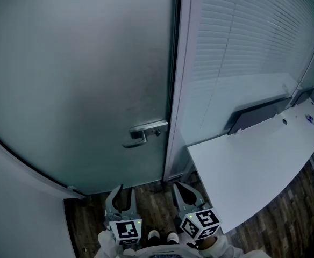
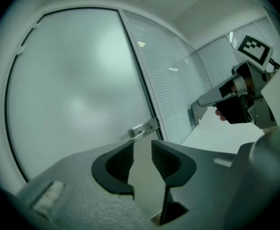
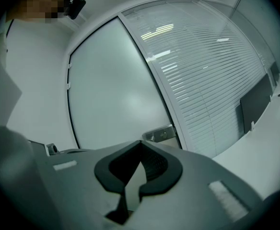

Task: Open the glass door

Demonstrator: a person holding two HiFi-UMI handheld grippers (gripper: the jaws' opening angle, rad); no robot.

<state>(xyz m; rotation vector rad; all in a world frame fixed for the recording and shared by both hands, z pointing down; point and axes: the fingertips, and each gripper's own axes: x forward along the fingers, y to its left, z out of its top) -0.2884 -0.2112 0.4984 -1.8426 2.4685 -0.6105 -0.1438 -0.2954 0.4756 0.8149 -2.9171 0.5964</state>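
The frosted glass door (image 1: 76,79) stands closed in its frame. Its metal lever handle (image 1: 145,131) sits at the door's right edge. My left gripper (image 1: 120,191) is low in the head view, short of the door and apart from the handle, its jaws open with nothing between them. My right gripper (image 1: 185,190) is beside it, jaws shut and empty. In the left gripper view the handle (image 2: 143,128) shows just above the open left gripper (image 2: 142,145). The right gripper view has the handle (image 3: 160,134) a little right of the shut right gripper (image 3: 141,145).
A white desk (image 1: 254,165) juts in at the right, close to the right gripper, with a dark flat screen (image 1: 256,114) at its back. A glass wall with blinds (image 1: 237,36) runs right of the door. A white wall (image 1: 17,208) bounds the left. Wood floor (image 1: 151,198) lies below.
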